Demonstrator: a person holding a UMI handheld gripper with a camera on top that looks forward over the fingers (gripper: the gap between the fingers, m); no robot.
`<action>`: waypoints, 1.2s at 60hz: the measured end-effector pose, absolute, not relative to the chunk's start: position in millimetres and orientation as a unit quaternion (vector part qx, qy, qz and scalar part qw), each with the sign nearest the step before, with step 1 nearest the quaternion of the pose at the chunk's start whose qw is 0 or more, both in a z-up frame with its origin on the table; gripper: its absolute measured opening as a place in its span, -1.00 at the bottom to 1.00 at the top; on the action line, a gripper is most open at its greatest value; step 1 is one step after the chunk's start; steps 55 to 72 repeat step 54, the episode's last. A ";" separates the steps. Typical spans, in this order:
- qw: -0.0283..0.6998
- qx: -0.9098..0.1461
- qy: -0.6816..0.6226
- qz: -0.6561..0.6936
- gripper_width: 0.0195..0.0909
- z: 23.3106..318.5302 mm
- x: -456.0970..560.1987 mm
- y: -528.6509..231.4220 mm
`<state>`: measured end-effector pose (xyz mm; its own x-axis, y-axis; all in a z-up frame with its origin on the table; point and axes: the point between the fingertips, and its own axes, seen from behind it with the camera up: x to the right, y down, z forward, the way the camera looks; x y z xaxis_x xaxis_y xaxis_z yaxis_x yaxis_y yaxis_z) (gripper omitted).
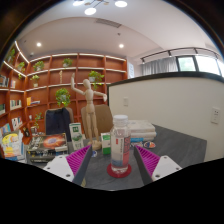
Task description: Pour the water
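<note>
A clear plastic water bottle (pixel 119 143) stands upright on a grey table (pixel 185 147), and everything here is placed in relation to it. The bottle has a pale cap and a label around its middle, and its base sits on a small red round coaster (pixel 120 171).

The gripper (pixel 113 160) reaches toward the bottle from below, with its two fingers spread wide apart. The left finger's magenta pad (pixel 78 160) lies to the left of the bottle and the right finger's pad (pixel 148 160) lies to its right. A visible gap of table shows between each pad and the bottle, so the fingers hold nothing and touch nothing; the bottle simply stands between them, resting on its own.

Behind the bottle and to its left, a wooden jointed mannequin figure (pixel 88 104) stands with arms raised. Just left of the bottle is a small green and white box (pixel 106 142). Just behind it to the right sits a stack of folded white cloths (pixel 141 130). Far behind, to the left, a wall of reddish-brown shelves (pixel 60 82) carries green plants and books. To the right rises a white partition (pixel 165 105).
</note>
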<state>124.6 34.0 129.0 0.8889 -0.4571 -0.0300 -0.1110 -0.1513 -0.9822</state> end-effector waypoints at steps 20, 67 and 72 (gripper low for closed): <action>0.609 -0.775 0.115 -0.123 0.93 179.3 54.6 -83.2; 0.616 -0.778 0.098 -0.079 0.93 181.3 28.0 -138.5; 0.616 -0.778 0.098 -0.079 0.93 181.3 28.0 -138.5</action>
